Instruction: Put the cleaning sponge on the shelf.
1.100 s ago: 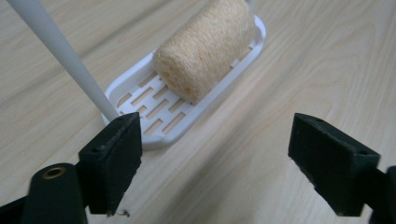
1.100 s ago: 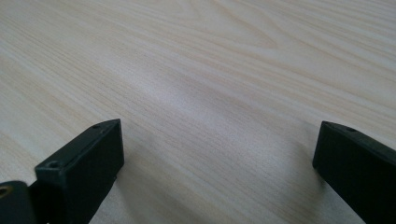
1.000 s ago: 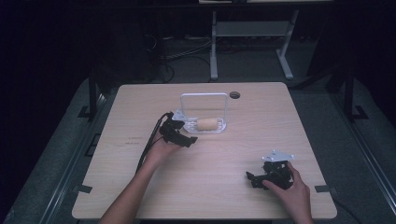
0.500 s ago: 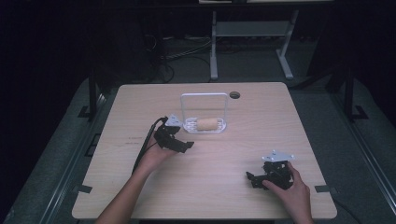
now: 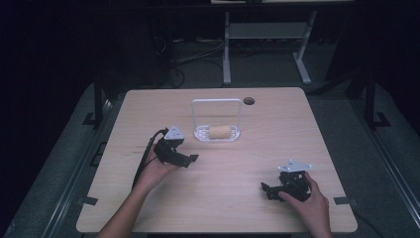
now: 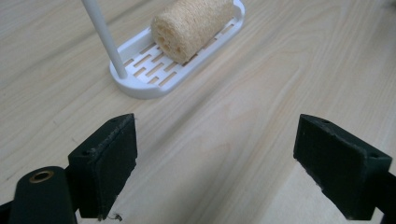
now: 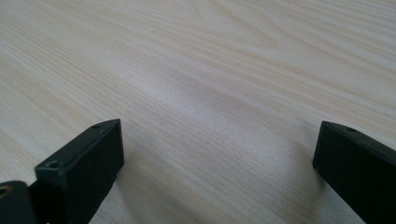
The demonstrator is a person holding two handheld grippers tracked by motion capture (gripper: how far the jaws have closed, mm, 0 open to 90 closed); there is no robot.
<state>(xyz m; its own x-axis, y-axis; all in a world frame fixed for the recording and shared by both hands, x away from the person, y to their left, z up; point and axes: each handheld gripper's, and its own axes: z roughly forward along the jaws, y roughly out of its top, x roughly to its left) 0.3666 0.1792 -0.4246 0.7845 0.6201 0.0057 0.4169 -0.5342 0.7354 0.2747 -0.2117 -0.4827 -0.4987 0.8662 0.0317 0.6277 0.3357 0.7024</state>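
Loofah roll (image 6: 191, 25) top cut off; tray (image 6: 140, 86) handle cropped

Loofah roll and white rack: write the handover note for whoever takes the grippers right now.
Left gripper: open, empty, just short of the white rack, jaws facing it.
Right gripper: open, empty, low over the bare table at the near right.
Loofah roll: lying on its side in the rack's slotted tray, untouched by either gripper.
Done: nothing held.
Left: probably the grasp itself, left gripper nearest.
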